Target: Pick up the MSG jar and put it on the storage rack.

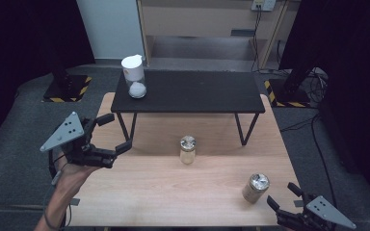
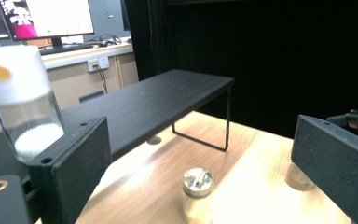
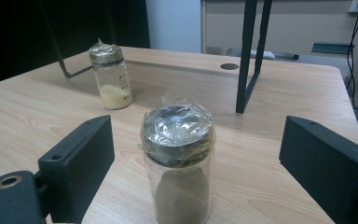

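Jars stand apart on the wooden table: one with pale yellow powder near the middle, in front of the black shelf, and one with brown powder near the right front corner. A taller white-capped container sits on the shelf's left end. The right gripper rests low just beside the brown-powder jar, jaws spread wide with the jar between them in the right gripper view, pads not touching. The left gripper hangs spread and empty above the table's left edge, aimed toward the pale jar. Both lids look wrapped in crinkled film, so a grip high on the cap would likely slip; closing off-centre could tip the narrow jar, and a careless lift near the shelf risks knocking its thin legs.
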Motion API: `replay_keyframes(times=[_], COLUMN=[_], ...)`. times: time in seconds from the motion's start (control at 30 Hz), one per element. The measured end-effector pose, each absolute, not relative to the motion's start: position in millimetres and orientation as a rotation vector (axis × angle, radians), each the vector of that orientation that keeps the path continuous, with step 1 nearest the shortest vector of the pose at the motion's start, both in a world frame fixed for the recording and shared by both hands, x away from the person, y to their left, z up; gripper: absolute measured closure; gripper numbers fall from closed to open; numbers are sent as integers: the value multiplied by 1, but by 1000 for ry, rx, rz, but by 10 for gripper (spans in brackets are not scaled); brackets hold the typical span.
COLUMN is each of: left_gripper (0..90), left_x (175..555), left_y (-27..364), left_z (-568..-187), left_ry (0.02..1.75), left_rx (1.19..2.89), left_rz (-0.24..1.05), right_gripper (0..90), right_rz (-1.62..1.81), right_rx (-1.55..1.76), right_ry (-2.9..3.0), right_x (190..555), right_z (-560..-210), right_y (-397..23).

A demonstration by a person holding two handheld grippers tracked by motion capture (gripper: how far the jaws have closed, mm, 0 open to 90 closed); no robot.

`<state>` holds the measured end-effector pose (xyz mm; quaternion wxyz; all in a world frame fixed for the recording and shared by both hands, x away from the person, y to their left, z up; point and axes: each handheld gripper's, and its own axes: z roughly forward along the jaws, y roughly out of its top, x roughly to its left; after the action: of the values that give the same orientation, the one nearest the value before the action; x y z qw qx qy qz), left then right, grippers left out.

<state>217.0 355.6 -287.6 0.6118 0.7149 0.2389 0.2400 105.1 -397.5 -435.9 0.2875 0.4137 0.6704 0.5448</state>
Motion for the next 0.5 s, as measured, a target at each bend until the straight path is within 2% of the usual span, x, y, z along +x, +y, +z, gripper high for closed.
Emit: replay_keyframes(times=[0.5], left_gripper=[28], left_x=[188], left_y=[362], left_z=[-339], left_ry=[624], left_rx=[1638], left_rz=[609], right_gripper=[107], right_rz=[1450], right_rx=[1100], right_ry=[1793], right_x=[105], right_z=[-436], right_y=[-397])
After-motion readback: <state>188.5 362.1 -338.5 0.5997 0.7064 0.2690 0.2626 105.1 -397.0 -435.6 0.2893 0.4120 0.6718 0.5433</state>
